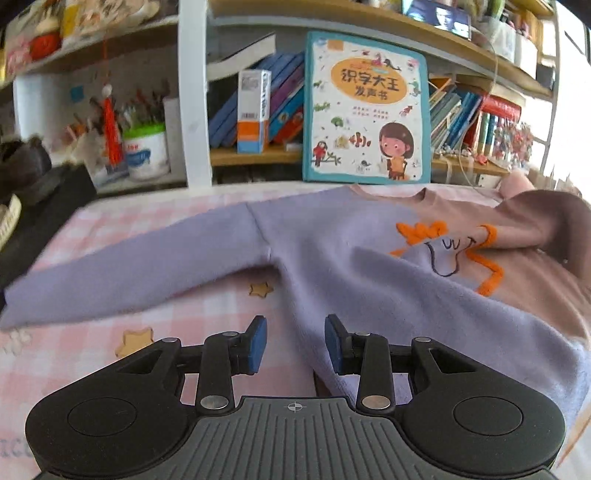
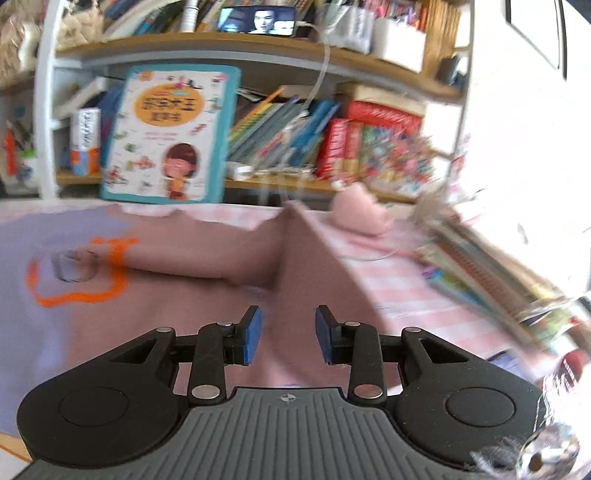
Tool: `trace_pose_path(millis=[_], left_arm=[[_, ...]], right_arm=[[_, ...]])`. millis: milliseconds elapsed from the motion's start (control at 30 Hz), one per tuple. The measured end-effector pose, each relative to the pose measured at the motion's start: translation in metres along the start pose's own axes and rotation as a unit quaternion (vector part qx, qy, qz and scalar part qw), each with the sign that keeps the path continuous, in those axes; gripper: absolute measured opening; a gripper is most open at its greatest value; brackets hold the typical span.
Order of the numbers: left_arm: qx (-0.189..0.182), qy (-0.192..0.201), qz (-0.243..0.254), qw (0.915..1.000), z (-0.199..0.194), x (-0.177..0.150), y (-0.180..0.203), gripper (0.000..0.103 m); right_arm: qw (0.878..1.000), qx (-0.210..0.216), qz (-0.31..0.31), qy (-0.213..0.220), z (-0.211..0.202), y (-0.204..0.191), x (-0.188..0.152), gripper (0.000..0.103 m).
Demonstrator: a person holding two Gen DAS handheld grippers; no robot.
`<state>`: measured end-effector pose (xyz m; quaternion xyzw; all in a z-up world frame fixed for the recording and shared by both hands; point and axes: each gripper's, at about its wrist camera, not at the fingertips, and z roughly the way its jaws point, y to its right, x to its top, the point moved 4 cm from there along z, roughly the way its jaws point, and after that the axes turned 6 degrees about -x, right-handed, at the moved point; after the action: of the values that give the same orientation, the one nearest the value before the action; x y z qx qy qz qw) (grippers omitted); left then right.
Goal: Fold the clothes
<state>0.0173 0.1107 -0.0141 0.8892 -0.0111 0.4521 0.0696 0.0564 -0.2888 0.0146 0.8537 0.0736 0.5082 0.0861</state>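
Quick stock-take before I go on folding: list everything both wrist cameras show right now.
sweater: one, lilac and dusty pink with an orange outline motif, spread on the tablecloth; lilac sleeve stretched out flat, pink sleeve folded over the body
tablecloth: one, pink-and-white check with stars, under the sweater
picture book: one, teal-edged, standing against the shelf
shelf books: many, mixed colours, leaning
phone: one, screen lit, upper shelf
pen pot: one, white and green
left gripper: black, blue pads, open, nothing between
right gripper: same, open over pink fabric
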Motion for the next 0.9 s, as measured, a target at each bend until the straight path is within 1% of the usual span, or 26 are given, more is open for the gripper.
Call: trace_pose_path(millis=[67, 133, 200, 267, 333, 367, 400, 433, 467, 533, 600, 633, 700, 733, 833, 900], left_arm=[[-0.004, -0.004, -0.002, 1.0, 0.005, 0.0, -0.002, 0.035], [-0.007, -0.007, -0.001, 1.0, 0.007, -0.001, -0.001, 0.035], [-0.015, -0.01, -0.003, 0.9998, 0.01, -0.002, -0.001, 0.035], [-0.016, -0.012, -0.003, 0.9998, 0.013, -0.002, -0.001, 0.035], [-0.017, -0.014, -0.002, 0.9997, 0.016, -0.002, 0.0, 0.035], [-0.018, -0.015, -0.003, 0.9997, 0.016, -0.002, -0.001, 0.035], [-0.019, -0.015, -0.005, 0.9997, 0.016, -0.002, -0.001, 0.035], [-0.019, -0.016, -0.006, 0.9997, 0.016, -0.001, -0.002, 0.035], [-0.02, -0.016, -0.007, 0.9996, 0.016, -0.001, -0.002, 0.035], [-0.019, -0.018, -0.007, 0.9996, 0.016, -0.001, -0.002, 0.035], [-0.016, -0.019, -0.003, 0.9997, 0.017, -0.001, -0.001, 0.035], [-0.015, -0.019, -0.002, 0.9997, 0.017, -0.001, 0.0, 0.035], [-0.014, -0.02, 0.0, 0.9997, 0.019, 0.0, 0.0, 0.035], [-0.013, -0.02, 0.0, 0.9997, 0.019, 0.0, 0.0, 0.035], [-0.011, -0.023, 0.0, 0.9997, 0.02, 0.0, 0.0, 0.035], [-0.01, -0.024, 0.001, 0.9997, 0.02, 0.0, 0.001, 0.035]], right_arm=[[0.999, -0.041, -0.023, -0.012, 0.008, 0.014, -0.002, 0.032], [0.997, -0.056, -0.035, -0.031, 0.014, 0.027, -0.007, 0.037], [0.996, -0.058, -0.039, -0.047, 0.02, 0.04, -0.012, 0.041], [0.996, -0.054, -0.033, -0.064, 0.027, 0.051, -0.018, 0.041], [0.996, -0.033, -0.012, -0.085, 0.036, 0.058, -0.022, 0.039], [0.996, -0.017, 0.0, -0.092, 0.04, 0.06, -0.023, 0.034], [0.995, 0.001, 0.012, -0.099, 0.043, 0.061, -0.023, 0.01], [0.994, 0.015, 0.025, -0.101, 0.046, 0.063, -0.022, 0.004], [0.995, 0.016, 0.034, -0.094, 0.047, 0.066, -0.018, 0.004], [0.997, -0.019, 0.043, -0.058, 0.047, 0.074, -0.002, 0.004], [0.996, -0.071, 0.045, -0.018, 0.049, 0.085, 0.02, 0.004], [0.994, -0.099, 0.04, 0.001, 0.052, 0.088, 0.03, 0.004], [0.987, -0.158, 0.009, 0.035, 0.063, 0.09, 0.051, 0.004], [0.983, -0.178, -0.005, 0.042, 0.072, 0.092, 0.059, 0.004], [0.976, -0.212, -0.025, 0.045, 0.103, 0.1, 0.082, 0.003], [0.973, -0.224, -0.038, 0.032, 0.128, 0.102, 0.09, 0.003]])
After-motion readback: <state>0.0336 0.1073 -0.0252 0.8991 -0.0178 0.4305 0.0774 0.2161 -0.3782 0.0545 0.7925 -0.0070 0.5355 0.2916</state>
